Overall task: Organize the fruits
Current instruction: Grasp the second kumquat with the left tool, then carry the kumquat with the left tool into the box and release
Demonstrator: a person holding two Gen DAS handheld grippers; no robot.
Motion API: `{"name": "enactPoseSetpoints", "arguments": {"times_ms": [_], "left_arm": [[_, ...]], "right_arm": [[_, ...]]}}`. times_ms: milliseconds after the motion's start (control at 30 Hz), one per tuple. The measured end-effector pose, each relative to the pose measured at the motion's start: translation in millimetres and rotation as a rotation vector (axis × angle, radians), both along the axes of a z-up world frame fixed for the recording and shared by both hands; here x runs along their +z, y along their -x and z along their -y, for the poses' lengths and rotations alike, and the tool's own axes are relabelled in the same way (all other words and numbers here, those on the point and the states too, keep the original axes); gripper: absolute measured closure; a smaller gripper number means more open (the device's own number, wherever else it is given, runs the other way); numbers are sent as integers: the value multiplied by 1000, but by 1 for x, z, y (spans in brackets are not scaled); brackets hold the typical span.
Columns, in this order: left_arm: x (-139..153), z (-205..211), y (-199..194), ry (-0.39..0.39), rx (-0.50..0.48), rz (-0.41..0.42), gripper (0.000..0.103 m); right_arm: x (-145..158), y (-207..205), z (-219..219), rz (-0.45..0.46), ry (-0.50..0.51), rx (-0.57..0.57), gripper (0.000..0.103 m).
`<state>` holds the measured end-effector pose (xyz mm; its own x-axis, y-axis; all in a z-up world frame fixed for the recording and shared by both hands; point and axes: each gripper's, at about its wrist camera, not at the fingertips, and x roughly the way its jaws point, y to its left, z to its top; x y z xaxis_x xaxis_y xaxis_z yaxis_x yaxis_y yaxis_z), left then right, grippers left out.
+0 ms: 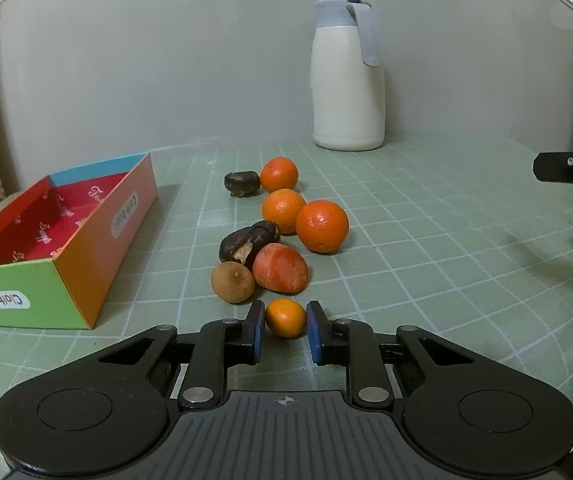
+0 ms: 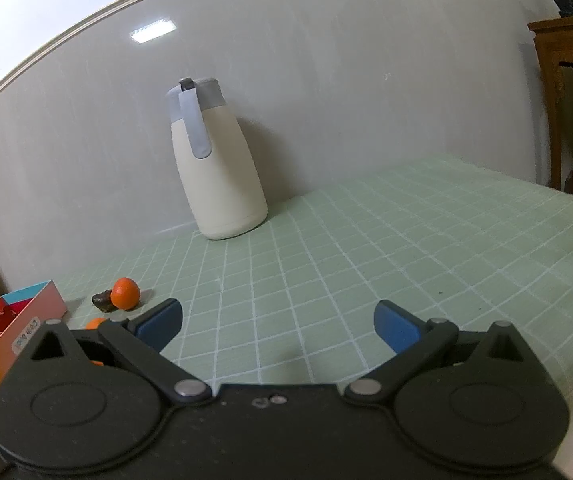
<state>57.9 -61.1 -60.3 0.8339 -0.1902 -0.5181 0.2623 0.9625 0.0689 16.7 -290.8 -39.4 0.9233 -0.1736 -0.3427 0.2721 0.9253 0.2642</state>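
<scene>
Blue-padded left gripper [image 1: 285,322] brackets small round kumquat [image 1: 285,317] on gridded mat [image 1: 426,240].

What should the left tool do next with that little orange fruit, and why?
Probably squeeze shut. The left tool has the small orange fruit between its blue pads, which look barely touching it. The fruit sits on the mat, and the box waits to the left.

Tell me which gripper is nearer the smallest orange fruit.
Left. The left gripper brackets the small round orange fruit; the right gripper hovers open over bare mat, far right.
</scene>
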Motion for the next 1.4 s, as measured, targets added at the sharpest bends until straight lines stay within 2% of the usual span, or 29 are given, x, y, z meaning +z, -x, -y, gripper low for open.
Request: {"name": "enactPoseSetpoints", "arguments": {"times_ms": [400,933,1400], "left_arm": [[8,-18,2,30,36,35,81],[26,-57,3,79,121,98,81],[45,-127,-12,111,295,147,81]], "right_arm": [[1,0,0,8,22,-117,0],[0,-20,-29,-10,38,-22,0],[-1,-43,-73,-25,70,101,0]]}}
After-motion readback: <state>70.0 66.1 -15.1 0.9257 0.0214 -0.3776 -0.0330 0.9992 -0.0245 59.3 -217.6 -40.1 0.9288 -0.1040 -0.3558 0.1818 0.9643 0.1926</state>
